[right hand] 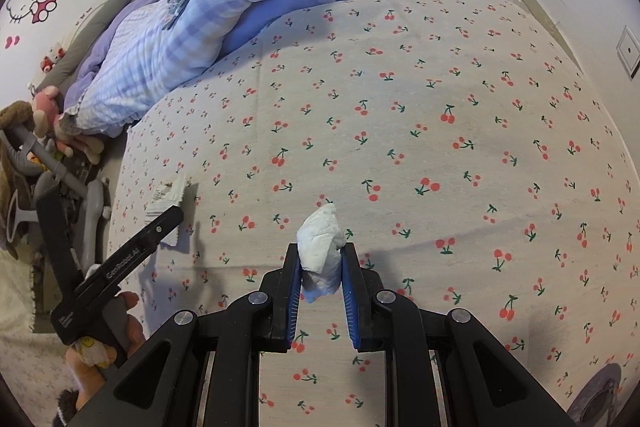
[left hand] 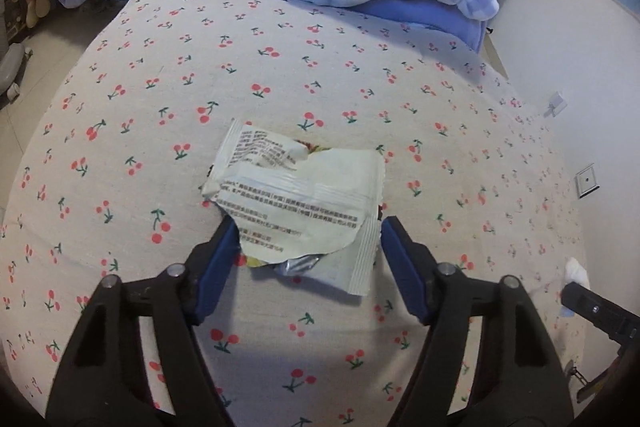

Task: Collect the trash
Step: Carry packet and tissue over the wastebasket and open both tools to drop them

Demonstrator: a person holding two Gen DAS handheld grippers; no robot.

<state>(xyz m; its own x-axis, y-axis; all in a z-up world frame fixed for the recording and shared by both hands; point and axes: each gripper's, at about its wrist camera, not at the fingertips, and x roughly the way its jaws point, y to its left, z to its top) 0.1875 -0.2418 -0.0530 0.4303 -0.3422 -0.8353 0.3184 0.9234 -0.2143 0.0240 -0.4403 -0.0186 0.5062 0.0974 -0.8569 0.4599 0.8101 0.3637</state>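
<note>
Left gripper (left hand: 306,227) half-open, torn wrapper (left hand: 298,195) sitting right between its fingers, untouched on one side (close). Right gripper (right hand: 320,267) clamps a tissue wad (right hand: 320,251).

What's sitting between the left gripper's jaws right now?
The torn wrapper on the cherry-print sheet lies between the left gripper's jaws, not yet pinched, per the left wrist view.

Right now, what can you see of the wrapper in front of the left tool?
The wrapper is a torn, crumpled white snack packet, thin plastic film by the look of it, with dark print, crimped edges and a silvery lining showing at the tear. It lies flat on the cherry-print sheet. Its near end sits between the left tool's blue pads, which flank it without clearly pressing on it.
</note>
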